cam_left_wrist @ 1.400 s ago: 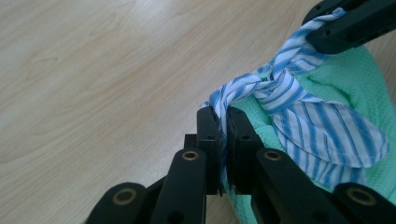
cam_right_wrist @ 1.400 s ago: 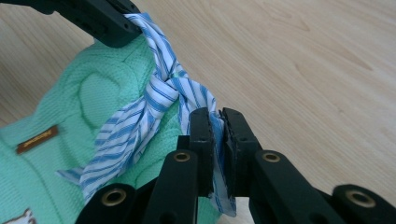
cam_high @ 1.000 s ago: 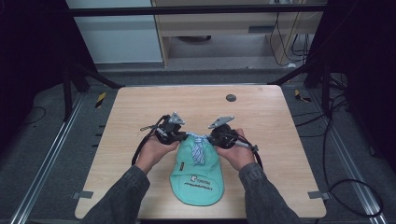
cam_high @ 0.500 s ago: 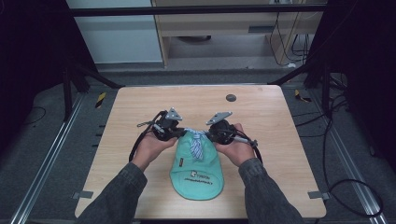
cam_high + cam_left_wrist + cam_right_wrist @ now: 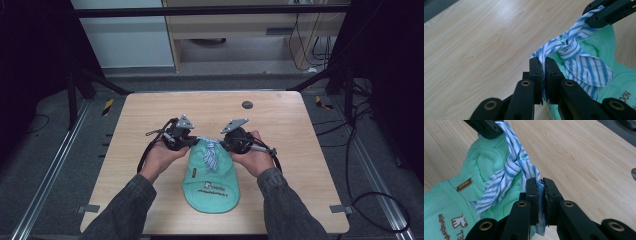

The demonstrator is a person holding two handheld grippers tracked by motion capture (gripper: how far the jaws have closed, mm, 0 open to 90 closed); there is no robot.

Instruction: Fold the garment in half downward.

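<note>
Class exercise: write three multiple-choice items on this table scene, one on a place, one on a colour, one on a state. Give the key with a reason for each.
1. Where does the small dark round disc lie on the light wooden table?
A. near the far edge
B. on the garment
C. at the near left corner

2. What colour is the knitted garment?
A. red
B. mint green
C. black

3. How does the blue-and-white striped cloth tie stand?
A. lying flat and unknotted
B. knotted, each end clamped in a gripper
C. folded beside the garment

Key: 1 A, the disc sits beyond both hands; 2 B, as every view shows; 3 B, the left gripper and right gripper each pinch an end.
</note>
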